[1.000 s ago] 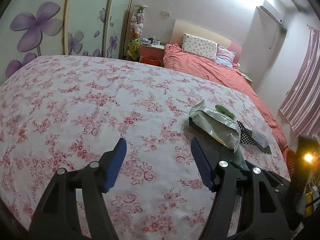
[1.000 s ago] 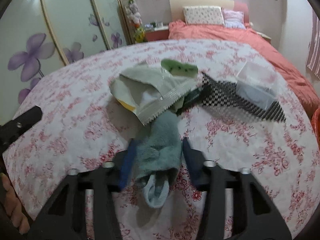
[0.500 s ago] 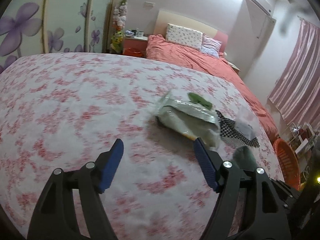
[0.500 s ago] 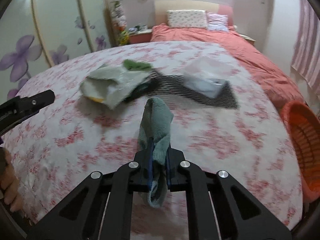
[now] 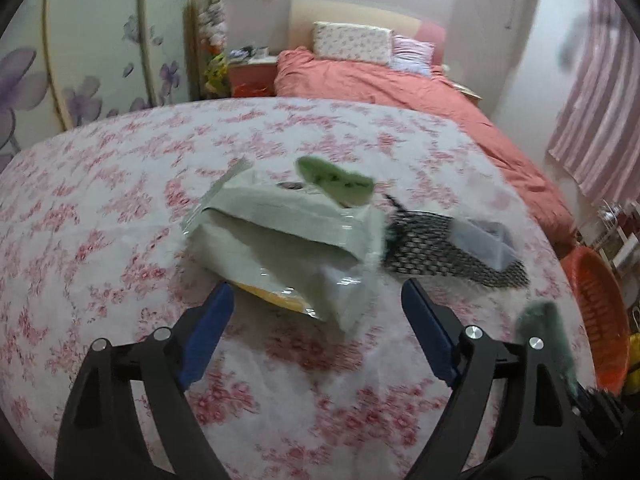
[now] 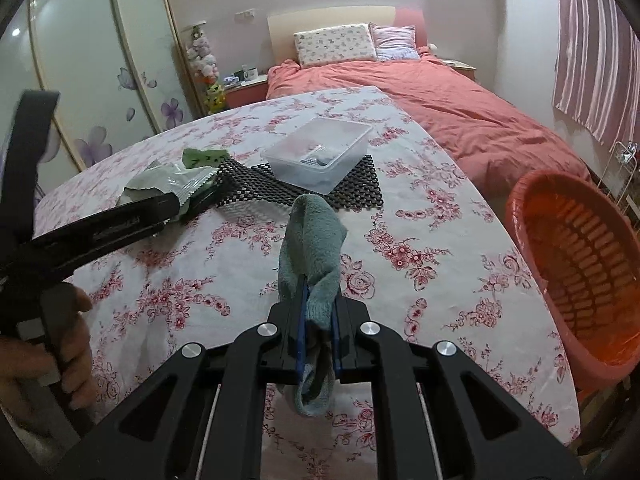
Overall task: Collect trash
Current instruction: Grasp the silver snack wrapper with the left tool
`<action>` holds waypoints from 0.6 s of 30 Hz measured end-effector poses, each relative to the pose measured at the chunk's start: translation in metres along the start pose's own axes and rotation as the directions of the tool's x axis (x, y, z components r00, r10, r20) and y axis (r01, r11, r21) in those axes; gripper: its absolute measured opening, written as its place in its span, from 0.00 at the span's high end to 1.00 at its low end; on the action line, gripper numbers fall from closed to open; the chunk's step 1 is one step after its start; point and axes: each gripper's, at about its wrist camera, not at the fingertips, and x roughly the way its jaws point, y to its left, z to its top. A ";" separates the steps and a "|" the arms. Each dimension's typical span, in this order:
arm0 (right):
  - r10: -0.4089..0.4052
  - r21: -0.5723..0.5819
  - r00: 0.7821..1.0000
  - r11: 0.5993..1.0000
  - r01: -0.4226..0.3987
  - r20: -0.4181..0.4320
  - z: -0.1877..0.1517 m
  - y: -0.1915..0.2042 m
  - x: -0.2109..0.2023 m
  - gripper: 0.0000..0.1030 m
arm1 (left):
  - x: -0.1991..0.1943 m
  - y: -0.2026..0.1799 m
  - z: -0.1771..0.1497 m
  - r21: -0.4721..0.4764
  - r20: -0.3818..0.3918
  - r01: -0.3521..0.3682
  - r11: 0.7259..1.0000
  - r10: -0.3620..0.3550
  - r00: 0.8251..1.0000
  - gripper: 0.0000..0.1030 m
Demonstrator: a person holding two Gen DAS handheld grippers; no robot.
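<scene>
Right wrist: one sock [image 6: 312, 240], one basket [image 6: 576, 240].

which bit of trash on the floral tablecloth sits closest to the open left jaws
The crumpled pale green plastic wrapper, just ahead of the opening left gripper. The small green wrapper and clear plastic tray lie beyond it.

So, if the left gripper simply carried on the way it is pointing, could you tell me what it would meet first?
Most likely the pale green wrapper, which lies directly ahead of the left gripper as its jaws open with nothing between them. Depth is hard to judge.
</scene>
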 end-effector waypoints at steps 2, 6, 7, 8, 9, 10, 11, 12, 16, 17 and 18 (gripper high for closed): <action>0.004 0.001 1.000 1.000 -0.004 0.004 -0.001 -0.004 -0.003 0.91 | 0.003 0.014 0.002 -0.022 0.004 -0.031 0.999 0.031 1.000 0.18; 0.016 0.006 1.000 1.000 -0.016 0.007 0.000 -0.004 -0.002 0.91 | 0.008 0.048 0.004 -0.051 -0.009 -0.105 0.993 0.105 0.994 0.20; 0.019 0.006 1.000 1.000 -0.019 0.008 -0.001 -0.003 -0.001 0.91 | 0.008 0.055 0.005 -0.058 -0.010 -0.120 0.991 0.120 0.993 0.20; 0.022 0.005 1.000 1.000 -0.022 0.008 -0.001 -0.003 -0.002 0.91 | 0.009 0.067 0.006 -0.074 -0.011 -0.141 0.987 0.140 0.990 0.20; 0.023 0.004 1.000 1.000 -0.023 0.009 -0.001 -0.002 -0.002 0.91 | 0.008 0.075 0.006 -0.084 -0.012 -0.159 0.984 0.158 0.987 0.20; 0.024 0.001 1.000 1.000 -0.024 0.010 -0.001 -0.001 -0.002 0.91 | 0.009 0.085 0.007 -0.100 -0.018 -0.184 0.978 0.183 0.983 0.22; 0.024 0.000 1.000 1.000 -0.024 0.011 -0.002 -0.001 -0.002 0.91 | 0.008 0.092 0.009 -0.112 -0.021 -0.190 0.975 0.189 0.982 0.23; 0.025 -0.001 1.000 1.000 -0.025 0.012 -0.002 0.000 -0.003 0.91 | 0.007 0.100 0.010 -0.130 -0.026 -0.198 0.972 0.197 0.980 0.23; 0.025 -0.002 1.000 1.000 -0.025 0.015 -0.001 0.000 -0.002 0.91 | -0.008 0.112 0.013 -0.210 0.000 -0.097 0.973 0.099 0.995 0.23; 0.024 -0.001 1.000 1.000 -0.024 0.015 -0.001 0.000 -0.002 0.91 | -0.013 0.108 0.015 -0.218 0.018 -0.054 0.974 0.059 0.998 0.22; 0.024 0.002 1.000 1.000 -0.024 0.014 -0.001 -0.001 -0.001 0.91 | -0.014 0.103 0.017 -0.213 0.025 -0.034 0.976 0.041 0.999 0.21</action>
